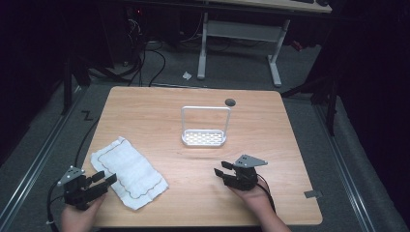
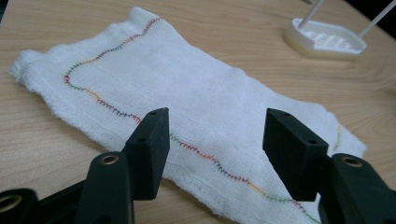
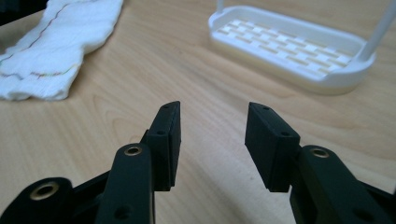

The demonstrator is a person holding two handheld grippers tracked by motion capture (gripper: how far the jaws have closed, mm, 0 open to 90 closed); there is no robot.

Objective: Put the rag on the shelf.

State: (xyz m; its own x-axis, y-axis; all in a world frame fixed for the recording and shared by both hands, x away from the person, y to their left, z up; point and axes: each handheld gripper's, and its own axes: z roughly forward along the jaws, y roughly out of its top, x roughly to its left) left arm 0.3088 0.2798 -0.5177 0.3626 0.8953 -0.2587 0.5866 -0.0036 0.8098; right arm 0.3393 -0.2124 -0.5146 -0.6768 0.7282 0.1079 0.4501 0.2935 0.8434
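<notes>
Left tool (image 1: 107, 180) is hovering at the near-left corner of the counter (image 1: 270, 145), jaws standing apart w/ nothing between them, pointing at the near end of the white cloth (image 1: 128, 171). In the left gripper view the cloth (image 2: 187, 98) is lying flat just beyond the jaw tips, its multicolour wavy stitch line running under them; can't tell if the tips are touching the fabric yet, prob. not.

Moving right: the white wire rack (image 1: 204, 126) is sitting mid-counter, upright handle frame over a slotted base, well apart from the cloth. A small dark round spot (image 1: 230, 102) is showing on the counter just behind the rack. Right tool (image 1: 221, 174) is resting near the front edge, right of centre, jaws also apart and empty. In the right gripper view it is aiming toward the rack base (image 3: 289, 46), w/ the cloth's end (image 3: 51, 51) off at upper left.

Risks, as I judge them: the cloth is thin and lying flat, so the left tool could be closing on the top layer only, or skidding the fabric along instead of pinching it, esp. if coming in too shallow. Lifting by one end alone could leave it dragging and bunching. If it's headed for the rack, the light rack could be tipping or sliding when nudged by the cloth or right tool.

Count: 1 cloth, 1 rack, 2 tools, 1 counter, 1 dark spot.
</notes>
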